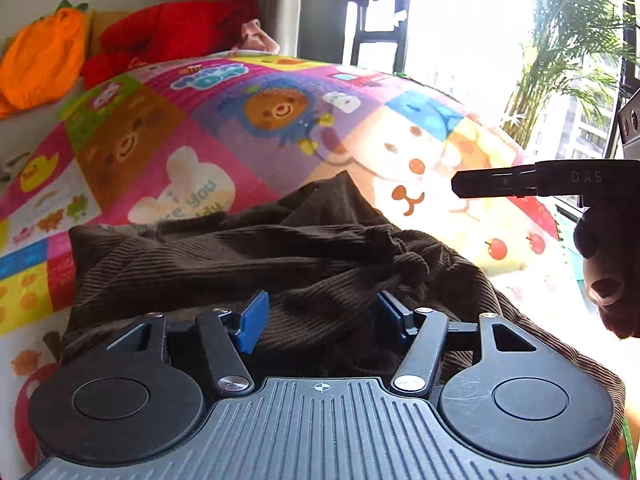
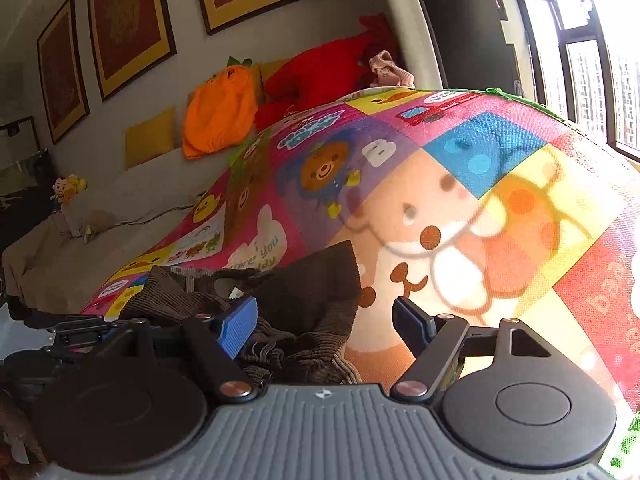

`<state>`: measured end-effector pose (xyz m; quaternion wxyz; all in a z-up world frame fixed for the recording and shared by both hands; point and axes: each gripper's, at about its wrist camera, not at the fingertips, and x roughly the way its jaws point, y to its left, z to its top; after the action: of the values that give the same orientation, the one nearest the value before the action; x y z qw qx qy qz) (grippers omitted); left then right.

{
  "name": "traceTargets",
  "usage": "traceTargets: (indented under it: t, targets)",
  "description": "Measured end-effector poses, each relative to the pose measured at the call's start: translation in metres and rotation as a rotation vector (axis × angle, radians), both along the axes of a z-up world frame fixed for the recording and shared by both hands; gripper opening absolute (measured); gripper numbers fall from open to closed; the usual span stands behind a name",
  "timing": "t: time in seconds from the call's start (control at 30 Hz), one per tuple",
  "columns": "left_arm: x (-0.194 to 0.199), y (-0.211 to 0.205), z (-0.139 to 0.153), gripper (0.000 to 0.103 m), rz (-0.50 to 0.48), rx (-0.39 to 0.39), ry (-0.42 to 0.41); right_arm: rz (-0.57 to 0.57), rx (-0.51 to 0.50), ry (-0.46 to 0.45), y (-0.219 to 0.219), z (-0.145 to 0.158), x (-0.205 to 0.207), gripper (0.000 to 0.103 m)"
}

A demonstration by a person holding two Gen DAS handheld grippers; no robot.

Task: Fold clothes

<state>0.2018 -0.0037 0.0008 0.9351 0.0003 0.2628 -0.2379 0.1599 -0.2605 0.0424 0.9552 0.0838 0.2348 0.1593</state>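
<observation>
A dark brown corduroy garment [image 1: 280,256] lies bunched on a colourful cartoon play mat [image 1: 248,120]. My left gripper [image 1: 320,320] is open, its blue pads [image 1: 252,322] low over the near part of the garment, not gripping it. My right gripper [image 2: 324,326] is open at the garment's right edge [image 2: 312,296], with the mat [image 2: 460,200] under its right finger. The right gripper also shows from the side in the left wrist view [image 1: 500,184], above the mat to the right of the garment.
An orange pumpkin cushion [image 2: 220,120] and a red plush [image 2: 320,72] lie at the mat's far end by the wall. A bright window [image 2: 592,60] and a palm plant [image 1: 560,48] are on the right. Framed pictures [image 2: 124,24] hang on the left wall.
</observation>
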Motion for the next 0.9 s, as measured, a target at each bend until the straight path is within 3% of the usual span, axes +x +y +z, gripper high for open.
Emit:
traceTargets:
  t: [0.03,0.13,0.27,0.33,0.4,0.43,0.47,0.6,0.73,0.83,0.9]
  targets:
    - [-0.002,-0.007,-0.003,0.078,-0.031,0.009,0.013,0.015,-0.001,0.005,0.004,0.001,0.004,0.076]
    - [0.005,0.013,-0.001,0.088,0.029,-0.012,0.037,0.052,0.008,0.045,0.02,-0.004,0.02,0.076]
    - [0.014,0.039,0.002,0.089,0.109,-0.04,0.068,0.139,0.011,0.147,0.053,-0.03,0.044,0.076]
    - [0.018,0.051,0.004,0.09,0.147,-0.053,0.083,0.188,-0.024,0.177,0.074,-0.04,0.05,0.064]
    - [0.019,0.055,0.005,0.091,0.158,-0.058,0.086,0.227,-0.1,0.173,0.094,-0.043,0.053,0.023]
    - [0.019,0.057,0.005,0.093,0.157,-0.063,0.084,0.229,-0.131,0.141,0.1,-0.036,0.055,0.022]
    - [0.02,0.058,0.006,0.094,0.156,-0.067,0.083,0.215,-0.142,0.104,0.101,-0.027,0.057,0.014]
    - [0.027,0.059,0.0,0.095,0.149,-0.063,0.105,0.119,-0.174,0.058,0.087,-0.005,0.077,0.012]
    - [0.039,0.063,-0.013,0.095,0.163,-0.055,0.164,0.089,-0.27,0.128,0.079,-0.033,0.092,0.013]
    - [0.042,0.074,-0.004,0.095,0.163,-0.081,0.168,0.093,-0.329,0.147,0.075,-0.054,0.092,0.026]
    - [0.047,0.084,0.01,0.095,0.148,-0.134,0.157,0.099,-0.326,0.119,0.071,-0.046,0.088,0.033]
